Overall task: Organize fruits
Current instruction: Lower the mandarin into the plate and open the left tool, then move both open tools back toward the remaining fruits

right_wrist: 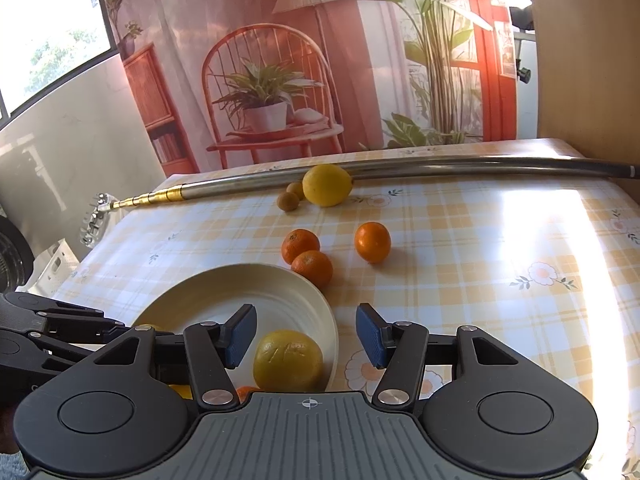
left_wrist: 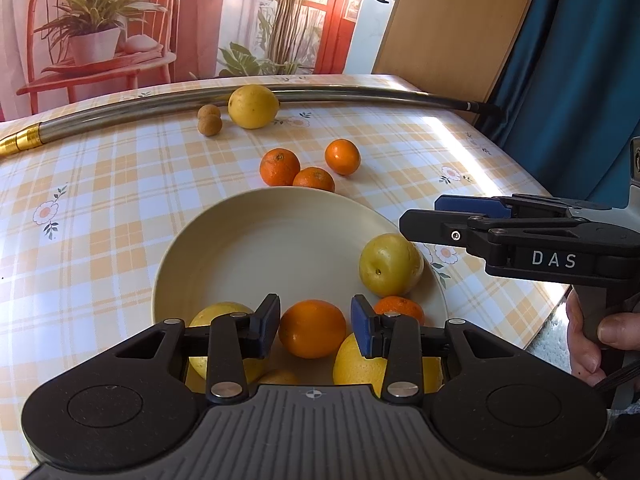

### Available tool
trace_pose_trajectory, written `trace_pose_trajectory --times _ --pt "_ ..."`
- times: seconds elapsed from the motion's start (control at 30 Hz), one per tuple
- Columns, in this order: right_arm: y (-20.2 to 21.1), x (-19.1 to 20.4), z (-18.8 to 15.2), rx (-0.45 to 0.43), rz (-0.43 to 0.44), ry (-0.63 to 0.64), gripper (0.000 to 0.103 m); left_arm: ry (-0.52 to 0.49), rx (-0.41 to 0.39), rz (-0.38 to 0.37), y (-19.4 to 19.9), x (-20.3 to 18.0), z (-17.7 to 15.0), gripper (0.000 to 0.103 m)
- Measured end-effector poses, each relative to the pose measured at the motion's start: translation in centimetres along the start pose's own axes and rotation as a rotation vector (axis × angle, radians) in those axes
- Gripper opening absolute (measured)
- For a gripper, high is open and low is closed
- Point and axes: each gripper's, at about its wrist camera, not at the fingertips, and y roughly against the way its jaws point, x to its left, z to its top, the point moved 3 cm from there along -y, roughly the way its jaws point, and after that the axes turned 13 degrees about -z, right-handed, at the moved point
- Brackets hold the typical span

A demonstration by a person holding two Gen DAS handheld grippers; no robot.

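A beige plate (left_wrist: 272, 252) (right_wrist: 240, 292) holds several fruits: an orange (left_wrist: 312, 328), a yellow-green round fruit (left_wrist: 390, 264) (right_wrist: 288, 360), a mandarin (left_wrist: 400, 308) and yellow citrus (left_wrist: 356, 360). My left gripper (left_wrist: 316, 326) hangs open over the plate's near side, with the orange lying between its fingers. My right gripper (right_wrist: 306, 336) (left_wrist: 420, 212) is open and empty, just above the plate's right rim and the yellow-green fruit. Out on the tablecloth lie three mandarins (left_wrist: 279, 167) (right_wrist: 301, 245), a big yellow citrus (left_wrist: 253, 106) (right_wrist: 327, 185) and two small brown fruits (left_wrist: 209, 119) (right_wrist: 288, 201).
A long metal pole (left_wrist: 160, 106) (right_wrist: 440, 168) with a gold end lies across the far side of the table, touching the yellow citrus. The table's right edge (left_wrist: 552, 304) runs close to a hand (left_wrist: 592, 344) holding the right gripper. A printed backdrop stands behind the table.
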Motion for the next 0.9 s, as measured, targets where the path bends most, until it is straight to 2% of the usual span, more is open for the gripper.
trace_pose_trajectory --times 0.13,0.37,0.53,0.73,0.9 --pt "0.1 -0.1 0.0 -0.008 -0.005 -0.006 0.052 0.021 -0.05 0.01 1.0 -0.2 -0.3 0.041" --pt "0.0 -0.3 0.0 -0.004 -0.006 -0.011 0.052 0.057 -0.192 0.108 4.4 -0.1 0.0 0.042" --pt "0.1 -0.3 0.1 -0.011 -0.012 -0.015 0.052 0.087 -0.265 0.185 5.9 0.1 0.0 0.043" --pt "0.4 -0.3 0.0 -0.025 -0.016 -0.009 0.052 0.13 -0.317 0.273 6.9 0.5 -0.5 0.045" --pt "0.5 -0.4 0.0 -0.031 -0.022 -0.011 0.052 0.147 -0.32 0.285 7.1 0.8 -0.8 0.048"
